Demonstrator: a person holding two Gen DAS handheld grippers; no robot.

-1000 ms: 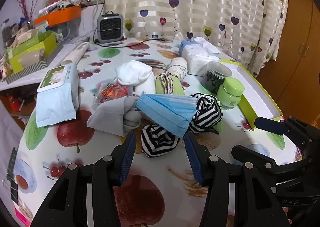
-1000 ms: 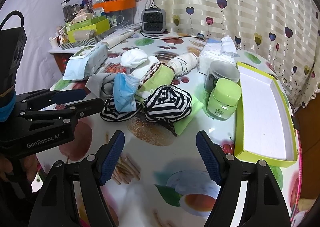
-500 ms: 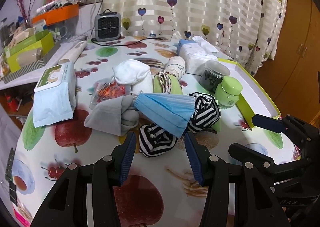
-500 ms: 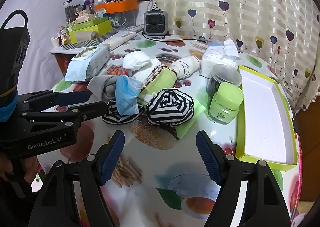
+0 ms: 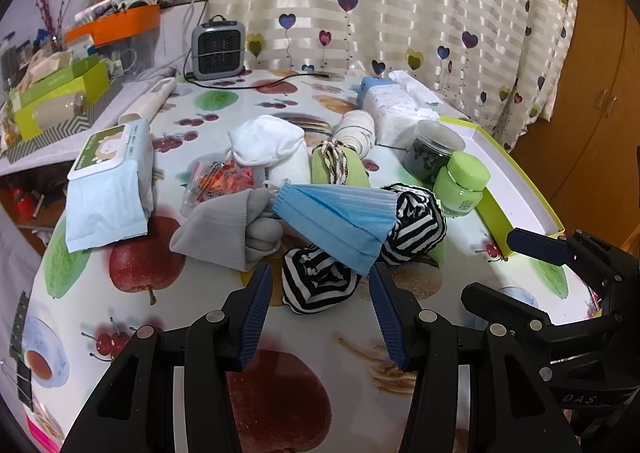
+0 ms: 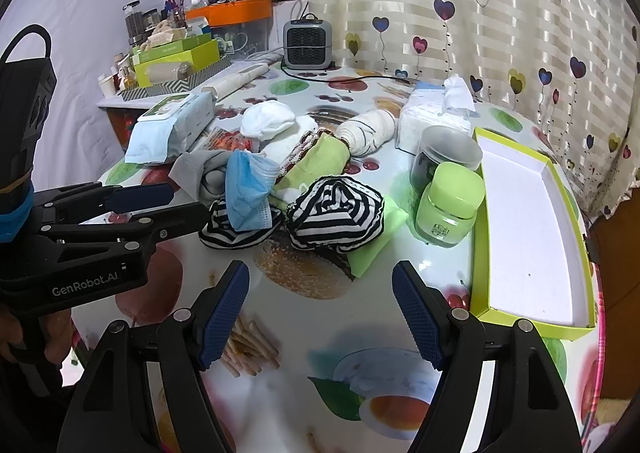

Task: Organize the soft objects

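A heap of soft things lies mid-table: a blue face mask [image 5: 336, 221] draped over a grey sock [image 5: 218, 233] and two black-and-white striped rolls [image 5: 316, 285] [image 6: 336, 213]. Behind them are a white sock [image 5: 266, 141], a green cloth [image 5: 352, 173] and a cream roll [image 5: 358, 129]. My left gripper [image 5: 320, 269] stands open just in front of the nearer striped roll, touching nothing. My right gripper [image 6: 320, 267] is open and empty over bare tablecloth in front of the bigger striped roll. An empty green-rimmed white tray [image 6: 520, 213] lies on the right.
A green jar [image 6: 450, 209] and a dark jar [image 6: 444, 157] stand beside the tray. A wipes pack [image 5: 108, 189], a snack bag [image 5: 218, 183], a tissue pack [image 6: 436, 117] and a small heater [image 5: 218, 49] are farther back. A cluttered shelf [image 6: 176, 65] is at the left.
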